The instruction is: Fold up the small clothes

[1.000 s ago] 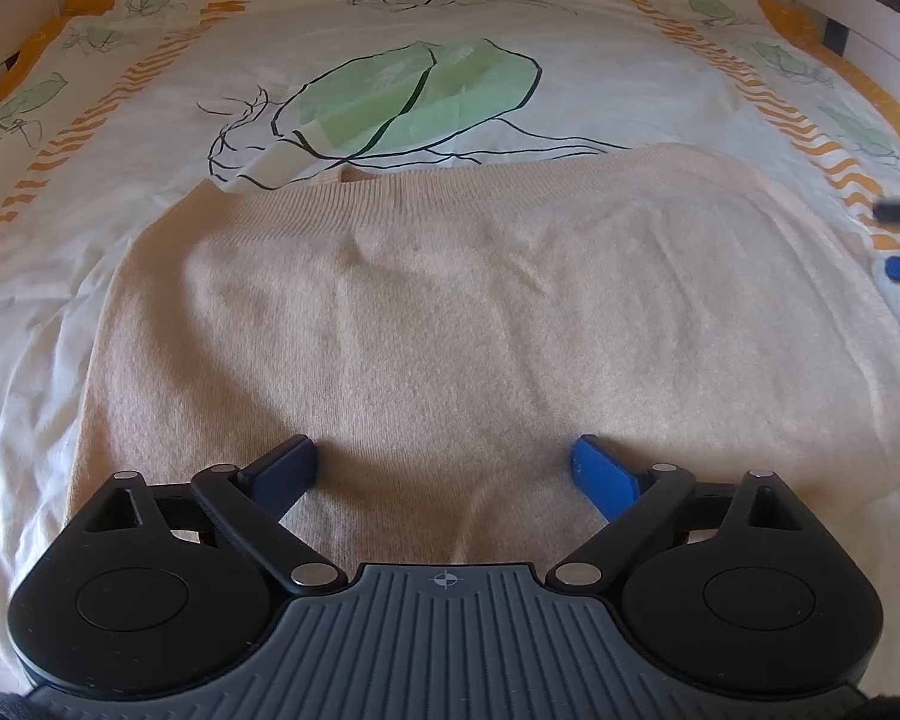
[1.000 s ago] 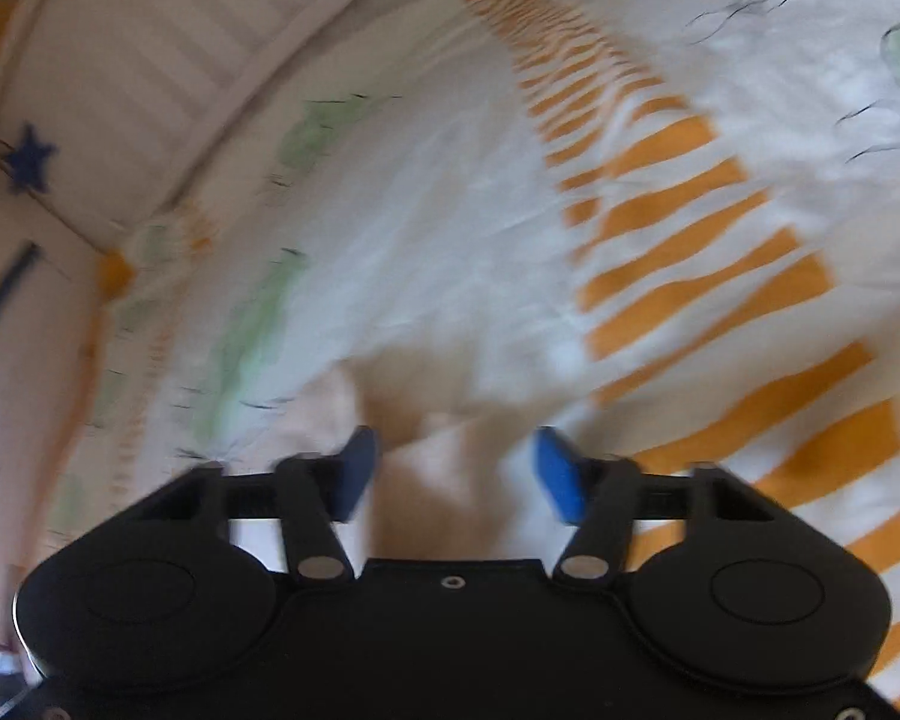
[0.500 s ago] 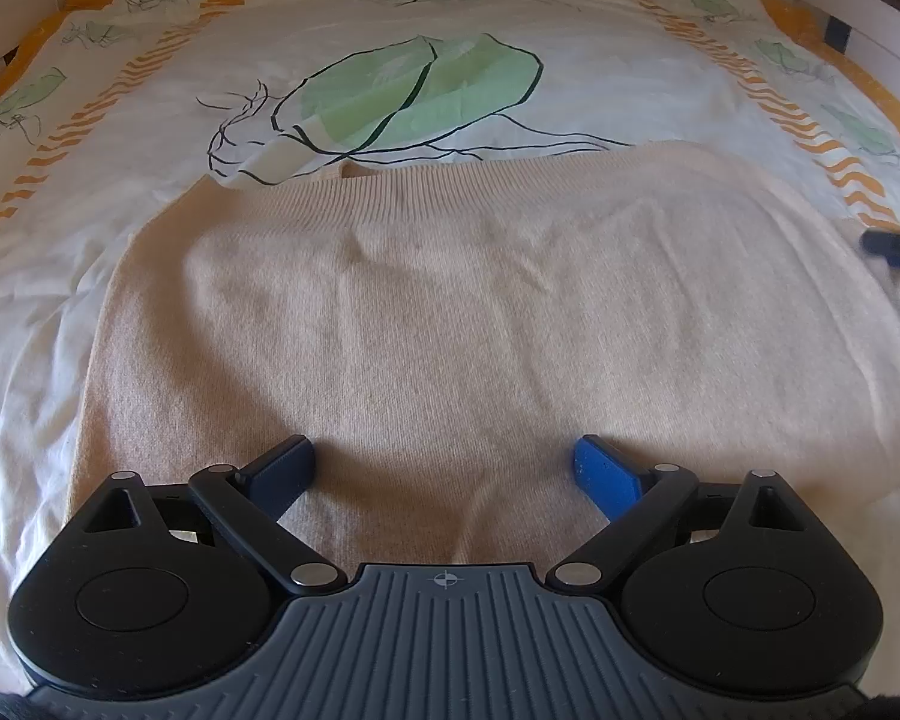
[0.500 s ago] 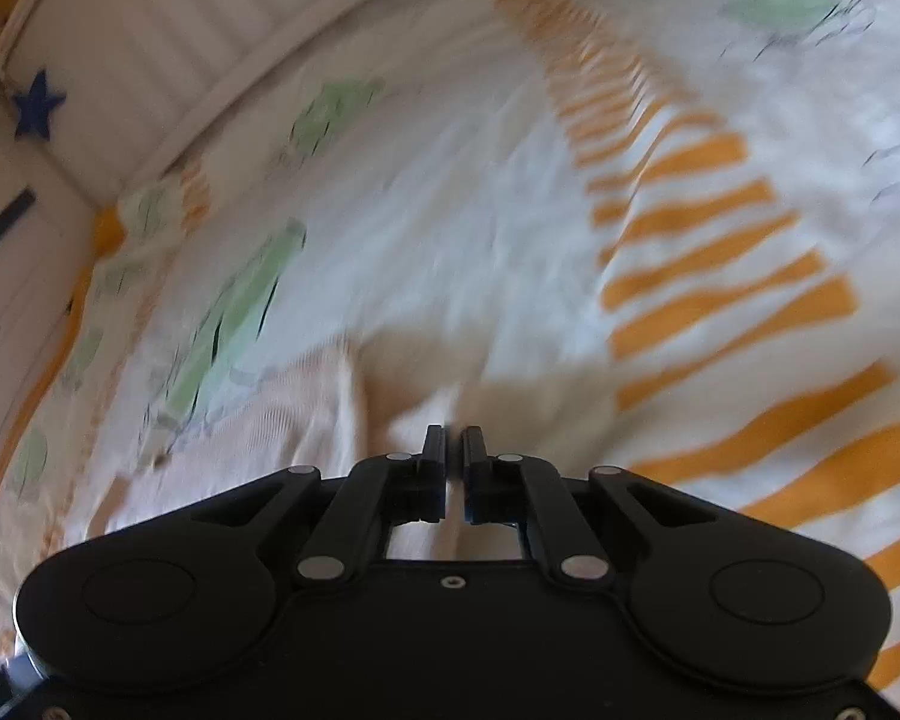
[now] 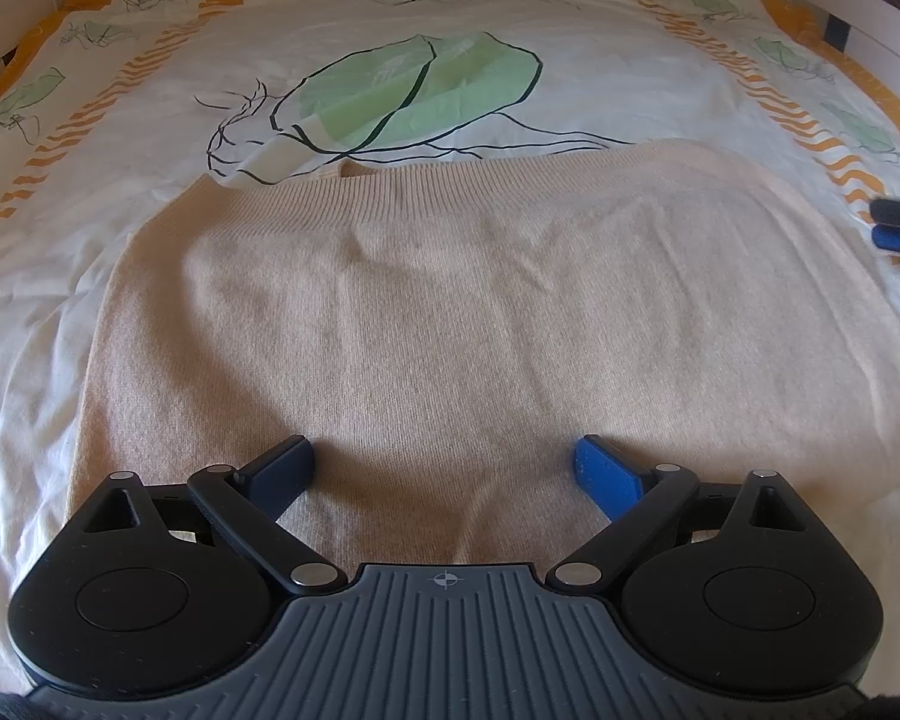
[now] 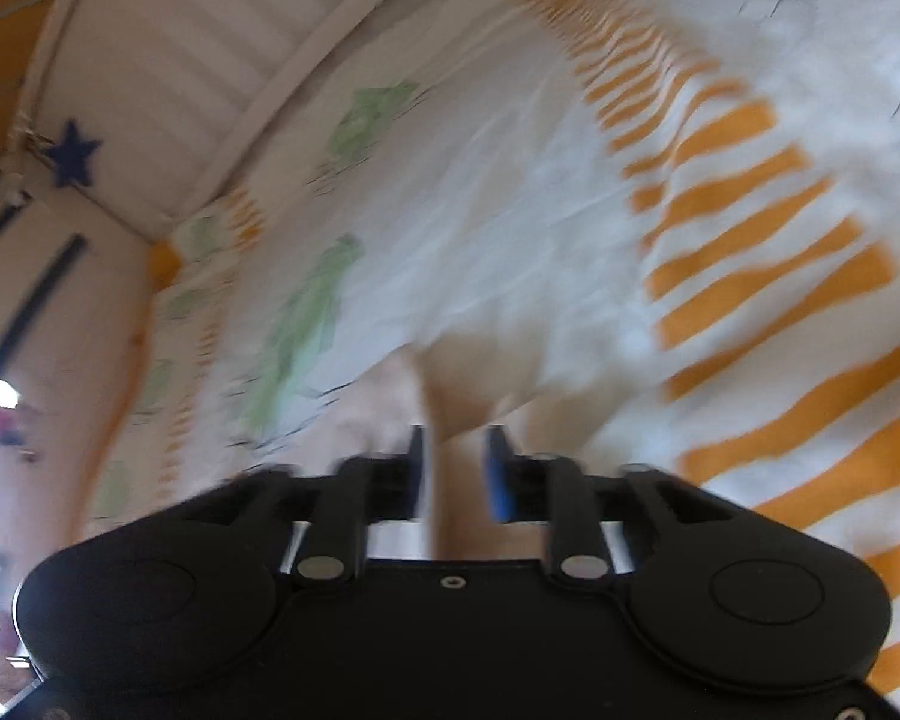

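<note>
A beige knit sweater lies flat on the bed, ribbed hem at the far side. My left gripper is open and empty, hovering over the sweater's near edge. My right gripper is at the sweater's right edge, its jaws a narrow gap apart with beige fabric between them; the view is blurred, so contact is unclear. Its fingertips also show at the right edge of the left wrist view.
The bed cover is white with green leaf prints and orange stripes. A white slatted bed rail with a blue star runs along the far side. Another rail stands at the right.
My right gripper shut fully half a second ago and has now parted to a narrow gap at the sweater's edge. The left gripper stayed open and still.
</note>
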